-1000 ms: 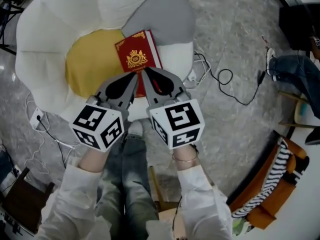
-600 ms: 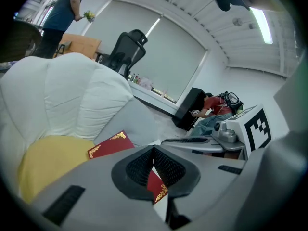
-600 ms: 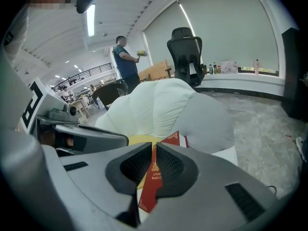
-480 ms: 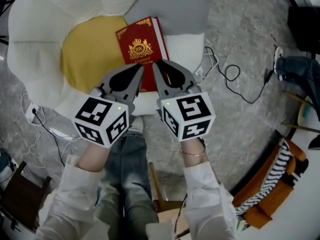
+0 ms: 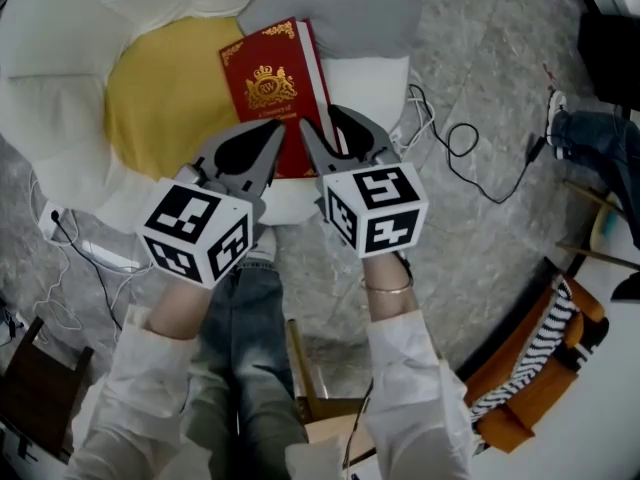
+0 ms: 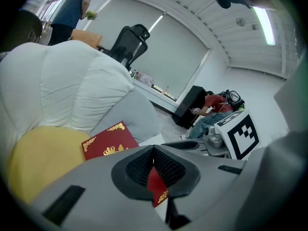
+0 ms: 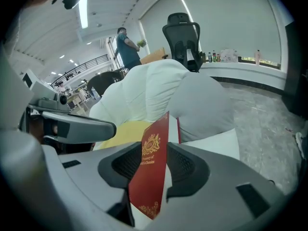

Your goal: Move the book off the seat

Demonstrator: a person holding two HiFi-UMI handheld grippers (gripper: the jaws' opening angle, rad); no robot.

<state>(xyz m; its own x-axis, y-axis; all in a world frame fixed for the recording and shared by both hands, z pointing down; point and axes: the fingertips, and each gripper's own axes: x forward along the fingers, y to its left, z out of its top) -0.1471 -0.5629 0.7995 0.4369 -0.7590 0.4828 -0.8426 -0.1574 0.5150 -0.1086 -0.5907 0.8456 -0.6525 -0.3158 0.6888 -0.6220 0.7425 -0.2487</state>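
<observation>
A red book (image 5: 265,93) with a gold crest lies flat on the seat, half on a yellow cushion (image 5: 165,93) and half on white padding (image 5: 365,88). My left gripper (image 5: 278,133) hovers over the book's near edge with its jaws shut and nothing in them; the left gripper view shows the book (image 6: 108,146) beyond its closed tips (image 6: 154,150). My right gripper (image 5: 320,120) is at the book's near right edge. Its jaws are opening, and in the right gripper view the book (image 7: 151,172) stands between them with a gap beside the cover.
A grey cushion (image 5: 340,8) lies behind the book. Cables (image 5: 460,153) trail over the grey floor to the right. My legs in jeans (image 5: 245,348) are below the grippers. An orange and striped seat (image 5: 540,368) stands at the lower right. A black office chair (image 7: 183,32) rises behind the seat.
Both grippers have moved forward over the book's near edge. The right gripper's jaws, shut before, have parted around the book's edge. The left gripper stays shut.
</observation>
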